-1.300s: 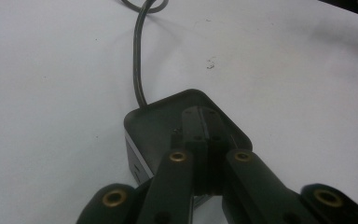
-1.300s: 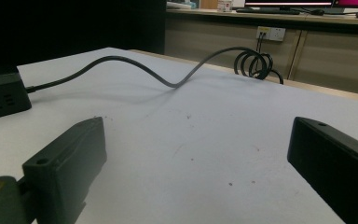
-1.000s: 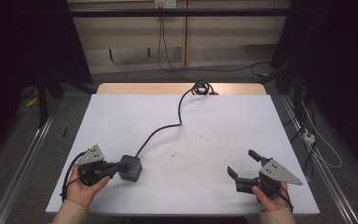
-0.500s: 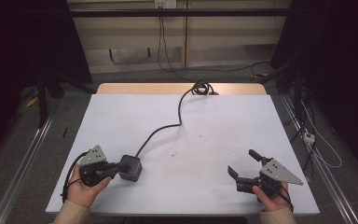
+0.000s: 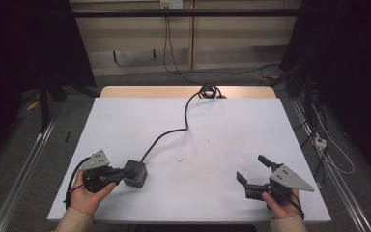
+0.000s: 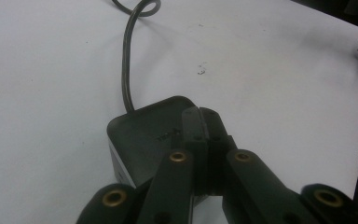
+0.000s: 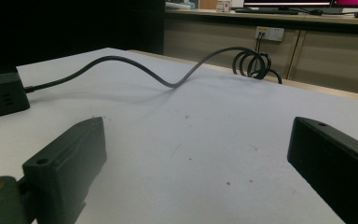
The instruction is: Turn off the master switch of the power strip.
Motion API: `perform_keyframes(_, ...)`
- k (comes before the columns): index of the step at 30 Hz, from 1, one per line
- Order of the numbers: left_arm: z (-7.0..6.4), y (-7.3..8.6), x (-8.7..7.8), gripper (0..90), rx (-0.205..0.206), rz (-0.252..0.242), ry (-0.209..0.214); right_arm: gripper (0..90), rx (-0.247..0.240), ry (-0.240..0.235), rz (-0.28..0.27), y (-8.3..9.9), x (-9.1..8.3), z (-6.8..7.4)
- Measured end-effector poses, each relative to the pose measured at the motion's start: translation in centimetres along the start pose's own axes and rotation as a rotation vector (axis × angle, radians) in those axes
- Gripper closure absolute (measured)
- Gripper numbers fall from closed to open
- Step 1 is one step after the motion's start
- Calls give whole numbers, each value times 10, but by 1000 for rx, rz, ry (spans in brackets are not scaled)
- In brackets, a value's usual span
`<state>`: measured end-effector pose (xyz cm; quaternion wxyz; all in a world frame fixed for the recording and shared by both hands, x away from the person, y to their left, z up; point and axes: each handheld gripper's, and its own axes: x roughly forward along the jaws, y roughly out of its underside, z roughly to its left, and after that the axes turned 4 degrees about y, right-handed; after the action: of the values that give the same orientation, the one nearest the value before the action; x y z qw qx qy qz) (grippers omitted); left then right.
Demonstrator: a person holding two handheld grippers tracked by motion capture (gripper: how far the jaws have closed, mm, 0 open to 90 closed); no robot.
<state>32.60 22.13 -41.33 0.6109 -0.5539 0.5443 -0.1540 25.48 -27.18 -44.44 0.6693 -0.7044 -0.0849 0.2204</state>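
High view: the left gripper [image 5: 121, 174], jaws pressed together, touches the black power cube [image 5: 135, 173] at the table's [image 5: 222, 145] near-left part. Left gripper view: its tips rest atop the cube. Right gripper view: right gripper [image 7: 196, 158] spread wide, well apart from the cube; cable [image 7: 168, 84] coils beyond.

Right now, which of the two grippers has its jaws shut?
The left gripper, tips pressed together over the black power cube; the right gripper stands wide open.

Between the right gripper's [image 7: 198, 158] wide-apart fingers, a black cable [image 7: 168, 81] curves across the white table [image 7: 205, 140].
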Motion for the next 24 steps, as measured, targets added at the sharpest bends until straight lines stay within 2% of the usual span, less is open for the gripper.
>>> perform_keyframes(3,1,-1,-2,900,-3,-25,10,41,-3,0,1,0,0,0)
perform_keyframes(10,2,-3,-4,900,-37,-45,30,41,0,0,0,0,0,0)
perform_keyframes(16,2,-4,-4,900,-45,-71,35,41,-1,-2,1,0,0,0)
perform_keyframes(18,2,-5,-3,853,-46,-66,34,41,-2,-1,0,0,0,0)
perform_keyframes(24,3,-6,-3,801,-53,-76,31,41,-2,-1,2,0,0,0)
